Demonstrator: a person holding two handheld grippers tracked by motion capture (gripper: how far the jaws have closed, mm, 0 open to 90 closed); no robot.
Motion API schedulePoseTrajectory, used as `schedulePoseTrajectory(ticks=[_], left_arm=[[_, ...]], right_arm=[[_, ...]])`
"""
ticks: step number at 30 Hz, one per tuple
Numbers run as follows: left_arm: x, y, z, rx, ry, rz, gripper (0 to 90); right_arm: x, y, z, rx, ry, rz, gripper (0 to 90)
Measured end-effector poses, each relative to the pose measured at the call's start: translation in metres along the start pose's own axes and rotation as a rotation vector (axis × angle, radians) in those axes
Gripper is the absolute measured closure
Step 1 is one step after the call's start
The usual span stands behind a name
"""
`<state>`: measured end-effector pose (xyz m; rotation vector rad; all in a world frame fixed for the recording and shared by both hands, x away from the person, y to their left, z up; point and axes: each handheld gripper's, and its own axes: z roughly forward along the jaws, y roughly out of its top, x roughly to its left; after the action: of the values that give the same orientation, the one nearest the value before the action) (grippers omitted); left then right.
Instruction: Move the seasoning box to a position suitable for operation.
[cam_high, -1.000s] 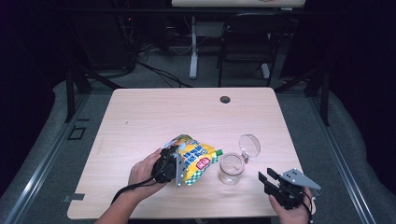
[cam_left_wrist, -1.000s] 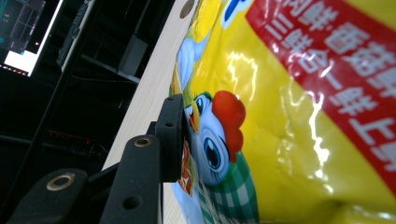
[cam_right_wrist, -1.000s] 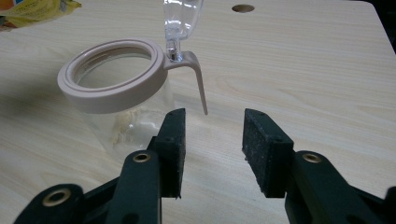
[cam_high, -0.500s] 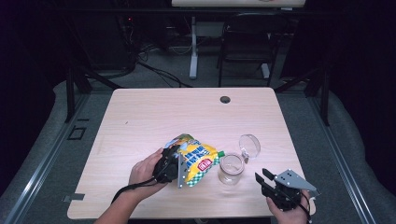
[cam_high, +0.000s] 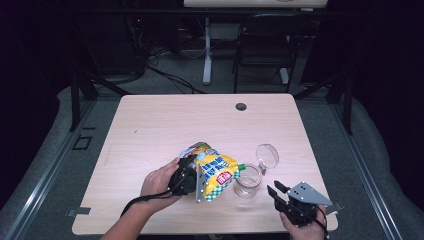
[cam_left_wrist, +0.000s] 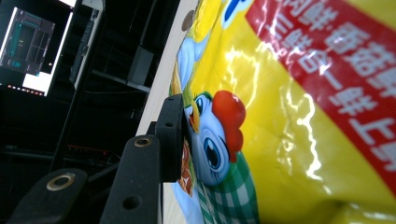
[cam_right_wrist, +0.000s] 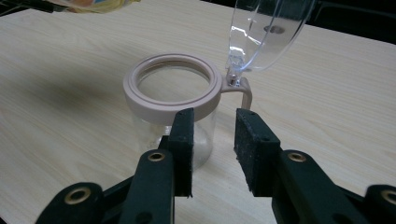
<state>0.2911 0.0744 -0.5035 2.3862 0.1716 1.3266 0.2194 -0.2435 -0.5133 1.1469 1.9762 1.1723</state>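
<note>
A yellow snack bag with a rooster print is lifted off the wooden table, and my left gripper is shut on it. One black finger presses its side; the other is hidden behind the bag. The bag's green corner points at a clear glass jar with a pinkish rim. The jar's hinged clear lid stands open. My right gripper sits low just short of the jar. Its jaws have just been closing, with nothing between them.
A dark round grommet hole sits near the table's far edge. A black chair and desk legs stand beyond the table. A lit monitor glows off to the side. Bare tabletop stretches across the far and left parts.
The right gripper's jaws have narrowed a little. Both hands, the bag and the jar stay where they were.
</note>
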Motion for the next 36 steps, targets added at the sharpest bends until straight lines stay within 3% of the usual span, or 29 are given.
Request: schedulePoseTrajectory(ticks=[7,16,21,27,33,36], left_arm=[[-0.002,0.003,0.002,0.008,0.009,0.024,63.2],[-0.002,0.003,0.004,0.01,0.007,0.02,63.2],[0.001,0.003,0.005,0.018,0.011,0.016,63.2],[0.002,0.002,0.006,0.019,0.008,0.016,63.2],[0.002,0.003,0.01,0.029,0.006,0.026,63.2],[0.001,0.004,0.011,0.033,0.001,0.035,63.2]], right_arm=[[0.005,0.002,0.0,-0.001,0.002,-0.026,68.0],[0.019,0.012,0.008,0.015,-0.007,-0.154,67.7],[0.028,0.021,0.017,0.027,0.018,-0.208,67.7],[0.032,0.037,0.03,0.047,0.053,-0.223,67.8],[0.03,0.048,0.04,0.061,0.046,-0.255,65.3],[0.03,0.044,0.043,0.054,0.016,-0.288,63.6]])
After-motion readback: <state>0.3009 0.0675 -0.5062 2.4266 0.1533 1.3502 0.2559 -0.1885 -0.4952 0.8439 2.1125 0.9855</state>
